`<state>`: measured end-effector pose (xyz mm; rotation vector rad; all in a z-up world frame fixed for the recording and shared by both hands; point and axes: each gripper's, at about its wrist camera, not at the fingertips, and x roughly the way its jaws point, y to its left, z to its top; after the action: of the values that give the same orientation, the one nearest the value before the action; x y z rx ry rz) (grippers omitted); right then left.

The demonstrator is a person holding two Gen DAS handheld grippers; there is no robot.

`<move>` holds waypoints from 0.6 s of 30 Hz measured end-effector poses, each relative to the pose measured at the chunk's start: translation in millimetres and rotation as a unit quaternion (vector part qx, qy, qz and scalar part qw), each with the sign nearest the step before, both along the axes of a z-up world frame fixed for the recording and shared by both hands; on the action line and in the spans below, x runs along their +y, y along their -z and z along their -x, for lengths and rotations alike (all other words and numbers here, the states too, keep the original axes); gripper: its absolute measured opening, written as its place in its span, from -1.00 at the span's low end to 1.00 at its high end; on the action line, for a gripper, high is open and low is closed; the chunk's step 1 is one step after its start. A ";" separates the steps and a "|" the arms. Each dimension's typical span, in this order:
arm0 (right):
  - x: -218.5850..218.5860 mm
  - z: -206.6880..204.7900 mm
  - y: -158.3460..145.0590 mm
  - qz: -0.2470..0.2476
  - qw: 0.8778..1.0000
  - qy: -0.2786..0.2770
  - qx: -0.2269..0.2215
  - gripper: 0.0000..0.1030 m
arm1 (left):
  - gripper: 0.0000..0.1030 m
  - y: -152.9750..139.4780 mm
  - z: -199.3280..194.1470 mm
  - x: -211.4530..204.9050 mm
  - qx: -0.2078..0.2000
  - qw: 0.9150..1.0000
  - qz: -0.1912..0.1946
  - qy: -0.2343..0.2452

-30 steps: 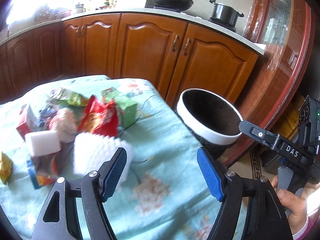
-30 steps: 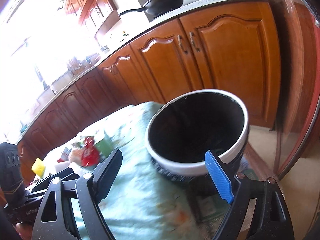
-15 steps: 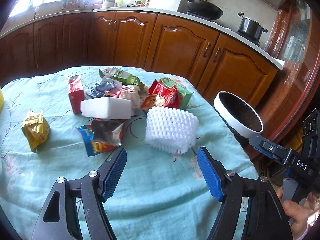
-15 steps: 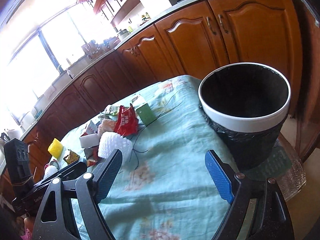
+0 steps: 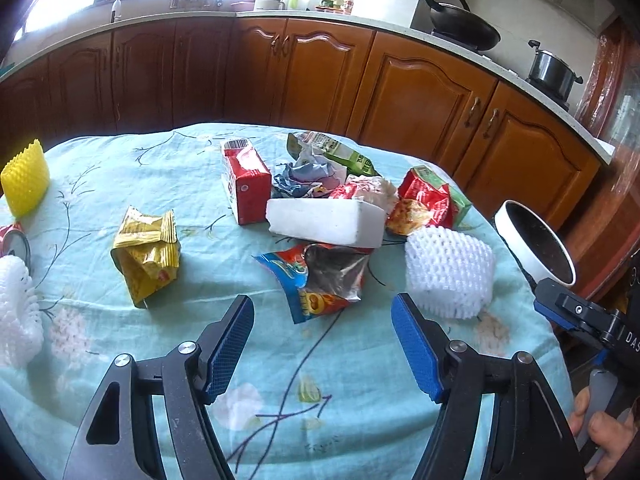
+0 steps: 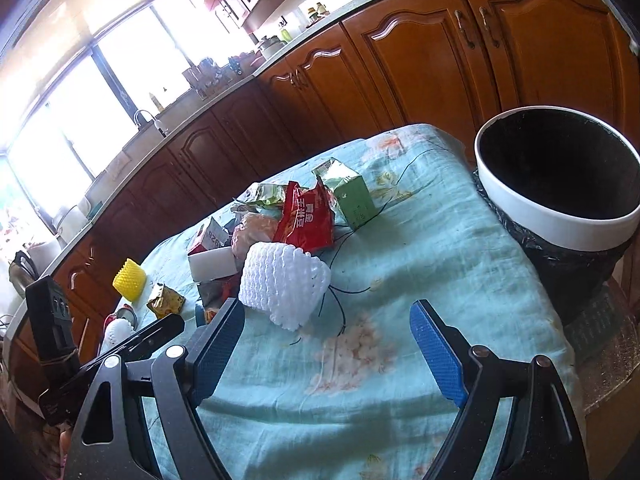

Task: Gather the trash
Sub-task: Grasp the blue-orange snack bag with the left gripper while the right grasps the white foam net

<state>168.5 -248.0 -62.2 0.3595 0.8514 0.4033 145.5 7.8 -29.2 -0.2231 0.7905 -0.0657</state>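
Note:
Trash is piled on a teal flowered tablecloth (image 5: 320,400): a white foam block (image 5: 324,220), a red carton (image 5: 246,180), a red snack bag (image 5: 424,204), a torn blue-and-red wrapper (image 5: 320,280), a yellow wrapper (image 5: 146,256) and a white foam net (image 5: 448,272). My left gripper (image 5: 322,308) hovers just short of the blue wrapper; its jaws are closing with nothing between them. My right gripper (image 6: 326,308) stands open and empty, close to the white foam net (image 6: 284,280). The white-rimmed bin (image 6: 560,228) with a black liner stands at the table's right edge.
A yellow foam net (image 5: 24,180), a can (image 5: 14,240) and another white foam net (image 5: 14,312) lie at the table's left side. A green carton (image 6: 352,196) stands behind the red bag. Wooden kitchen cabinets (image 5: 420,96) run behind the table. A hand (image 5: 600,436) holds the right gripper's handle.
Both views have swung away from the bin toward the trash pile, and more of the table's left side shows. The left jaws have narrowed a little; both grippers stay empty.

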 end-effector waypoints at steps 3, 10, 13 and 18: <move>5.9 -10.0 5.0 -0.003 1.000 -0.002 0.009 0.66 | 0.23 2.0 -13.2 -3.4 0.009 1.000 -0.022 0.008; 21.4 -32.1 20.7 -0.010 0.999 -0.014 0.038 0.25 | -0.41 22.6 -49.4 -4.3 0.049 0.998 -0.033 0.021; 28.0 -38.0 28.2 -0.012 0.998 -0.025 0.052 -0.60 | -0.73 23.8 -54.4 -6.3 0.051 0.998 -0.026 0.032; 30.5 -28.5 18.2 0.007 0.999 -0.033 0.025 -0.81 | -0.99 16.1 -44.7 -15.0 0.037 0.998 -0.013 0.052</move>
<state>197.0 -217.4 -80.4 0.3295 0.9160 0.4517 190.2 -7.2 -45.3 -0.1594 0.8753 -0.1461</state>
